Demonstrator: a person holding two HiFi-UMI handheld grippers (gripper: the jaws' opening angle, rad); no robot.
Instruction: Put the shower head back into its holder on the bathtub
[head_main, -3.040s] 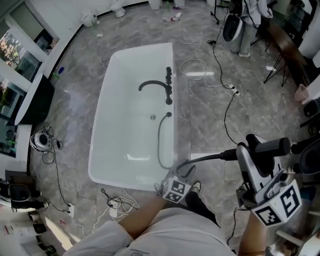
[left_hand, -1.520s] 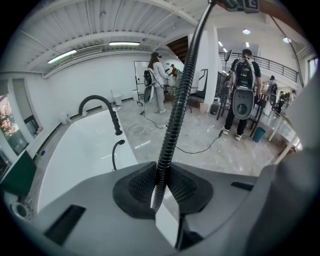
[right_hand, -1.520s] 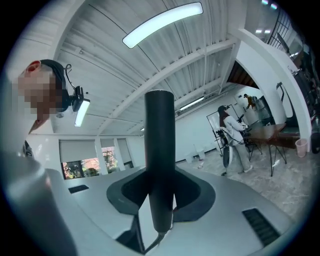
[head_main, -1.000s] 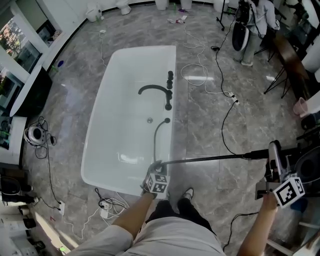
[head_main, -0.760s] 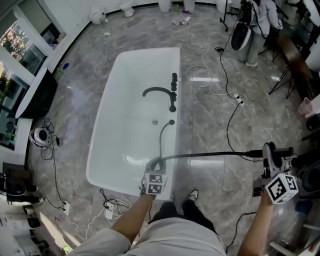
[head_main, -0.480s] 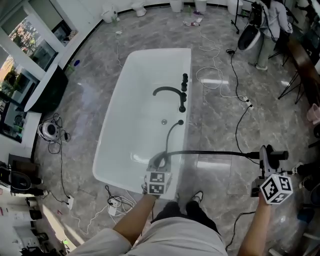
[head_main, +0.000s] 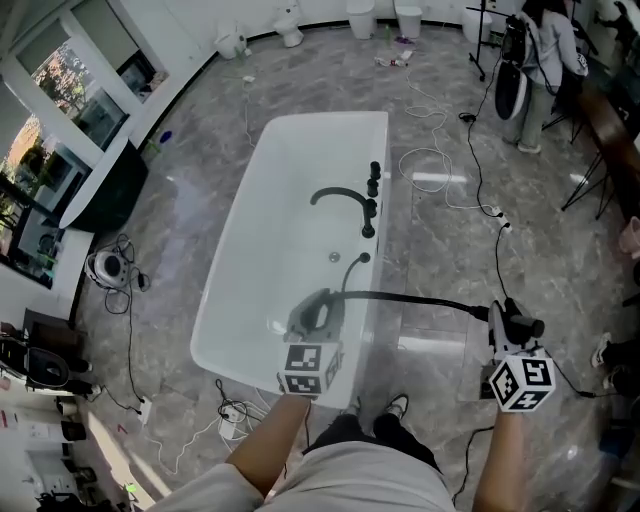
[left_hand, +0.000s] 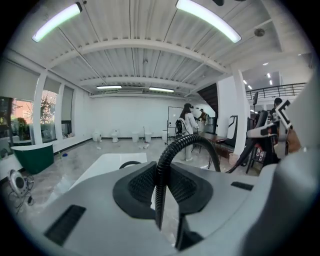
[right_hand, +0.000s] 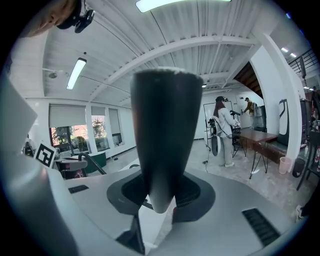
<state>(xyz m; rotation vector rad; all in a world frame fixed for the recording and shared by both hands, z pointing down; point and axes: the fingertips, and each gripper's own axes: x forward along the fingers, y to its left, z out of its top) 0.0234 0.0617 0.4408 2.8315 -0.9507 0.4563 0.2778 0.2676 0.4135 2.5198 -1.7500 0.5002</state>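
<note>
**Moved since a second ago:** your left gripper (head_main: 318, 308) has lifted the hose (head_main: 410, 298) up from the near end of the bathtub (head_main: 228, 290) and now looms larger at lower centre of the head view. Your right gripper (head_main: 506, 322) has dropped and drawn in at lower right, so the hose span between the two is shorter.

**Left gripper view only:** jaws closed on the ribbed black hose, which rises between the pads and arches over to the right. The head view gives you only the gripper's top and its marker cube (head_main: 308, 369).

**Right gripper view only:** jaws clamped on the shower head (right_hand: 164, 140), a dark tapered handle standing upright between them.

**Head view only:** the hose's full route.
- It leaves the tub's right rim at centre frame and runs down-left to the left gripper.
- From there it runs level and rightward to the right gripper.
- The shower head sits at lower right, well apart from the row of black fittings (head_main: 371, 200) on that rim. You cannot tell which fitting is the holder.

**Surroundings:**
- A curved black spout (head_main: 335, 192) reaches over the tub.
- White cables (head_main: 432, 165) lie looped on the grey floor (head_main: 200, 130) right of the tub, between the rim and a standing person (head_main: 545, 55) at upper right.
- A dark tub (head_main: 110, 190) stands at left.
- Toilets (head_main: 290, 20) line the top edge.
</note>
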